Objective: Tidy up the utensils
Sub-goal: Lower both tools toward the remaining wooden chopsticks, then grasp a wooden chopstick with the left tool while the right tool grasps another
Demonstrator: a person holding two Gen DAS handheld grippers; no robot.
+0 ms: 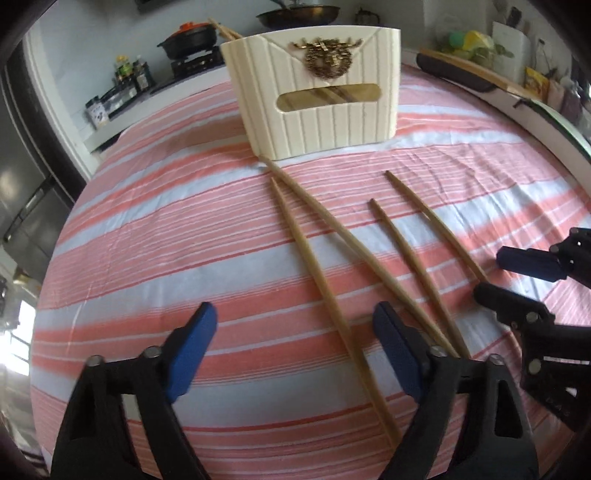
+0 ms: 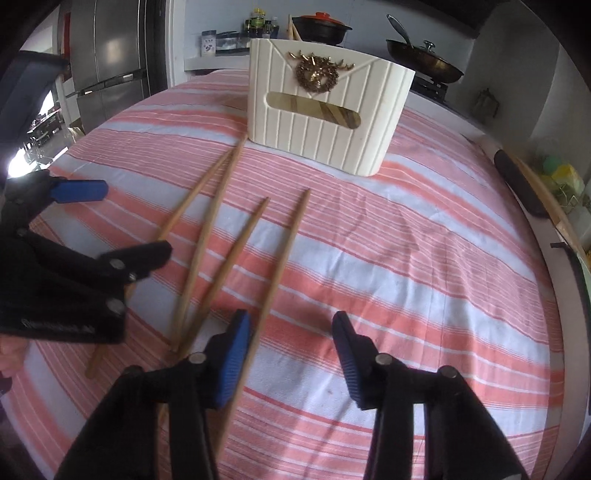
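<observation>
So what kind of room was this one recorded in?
Most likely a home kitchen: a lidded pot and a pan on a stove, a steel fridge, and a table in a striped cloth.

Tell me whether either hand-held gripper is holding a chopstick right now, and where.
Neither. The left hand-held gripper and right hand-held gripper stand open over the four loose chopsticks lying on the striped cloth.
</observation>
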